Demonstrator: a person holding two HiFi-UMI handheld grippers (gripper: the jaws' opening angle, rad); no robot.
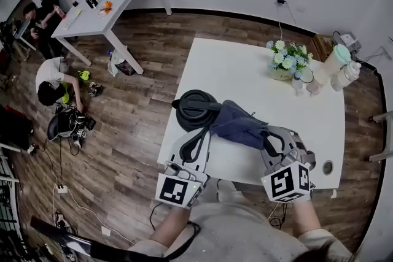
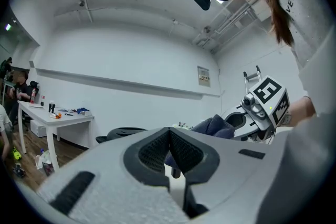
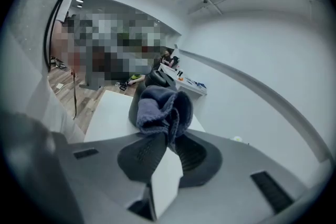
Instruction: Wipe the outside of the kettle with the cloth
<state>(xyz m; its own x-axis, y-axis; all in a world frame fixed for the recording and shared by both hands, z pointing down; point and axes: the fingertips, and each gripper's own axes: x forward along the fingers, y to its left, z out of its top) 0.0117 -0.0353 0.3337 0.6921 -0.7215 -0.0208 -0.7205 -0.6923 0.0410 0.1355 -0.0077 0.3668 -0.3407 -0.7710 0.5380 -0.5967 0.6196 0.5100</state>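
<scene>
A black kettle (image 1: 191, 110) stands near the front left edge of the white table (image 1: 245, 70); in the left gripper view its dark top (image 2: 122, 133) shows just past the jaws. My left gripper (image 1: 206, 130) (image 2: 169, 139) sits at the kettle's near side, jaws closed on a dark piece that looks like the kettle's handle. A blue-grey cloth (image 1: 238, 124) (image 3: 160, 105) is bunched against the kettle's right side. My right gripper (image 1: 265, 139) (image 3: 170, 136) is shut on the cloth's near end. In the left gripper view the cloth (image 2: 216, 126) and the right gripper's marker cube (image 2: 269, 96) appear at right.
A pot of white flowers (image 1: 285, 60), a small glass (image 1: 299, 83) and two pale bottles (image 1: 341, 68) stand at the table's far right. A cable hole (image 1: 327, 167) is near the front right corner. Another table (image 1: 101, 6) and seated people (image 1: 54, 80) are off to the left.
</scene>
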